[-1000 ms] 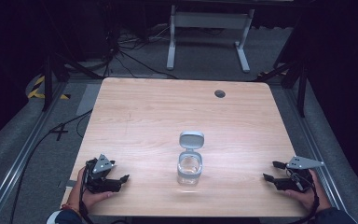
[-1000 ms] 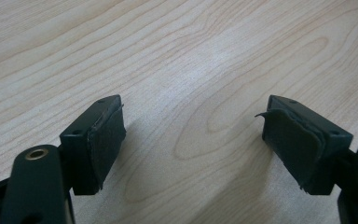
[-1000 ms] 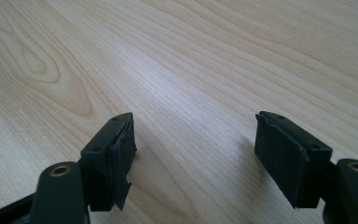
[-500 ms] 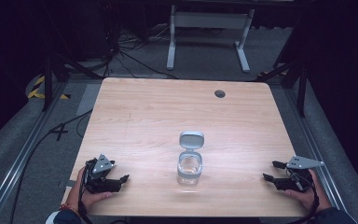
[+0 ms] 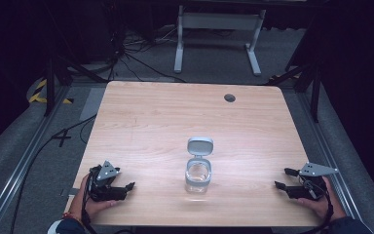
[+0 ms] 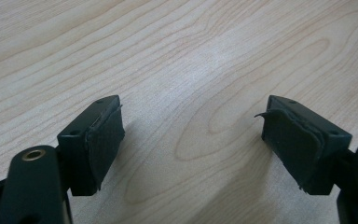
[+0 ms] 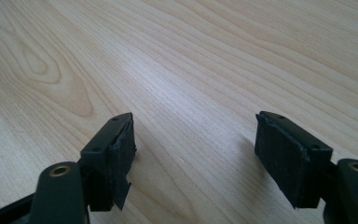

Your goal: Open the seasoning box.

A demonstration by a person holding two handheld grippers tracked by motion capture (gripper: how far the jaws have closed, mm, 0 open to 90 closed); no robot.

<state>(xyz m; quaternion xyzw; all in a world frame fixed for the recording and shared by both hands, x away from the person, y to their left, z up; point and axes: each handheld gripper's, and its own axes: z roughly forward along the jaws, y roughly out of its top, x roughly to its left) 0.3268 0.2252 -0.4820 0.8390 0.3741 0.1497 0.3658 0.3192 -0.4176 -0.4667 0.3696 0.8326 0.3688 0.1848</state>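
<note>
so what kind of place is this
Probably a lab or recording workspace, not a home: a bare wooden table stands among dark curtains, loose cables trail over the grey floor, and a metal frame stand sits behind. A clear container sits alone on the table.

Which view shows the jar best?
The high view: the clear jar stands near the table's front edge, its grey lid just behind it. Both gripper views look at bare wood between open jaws.
</note>
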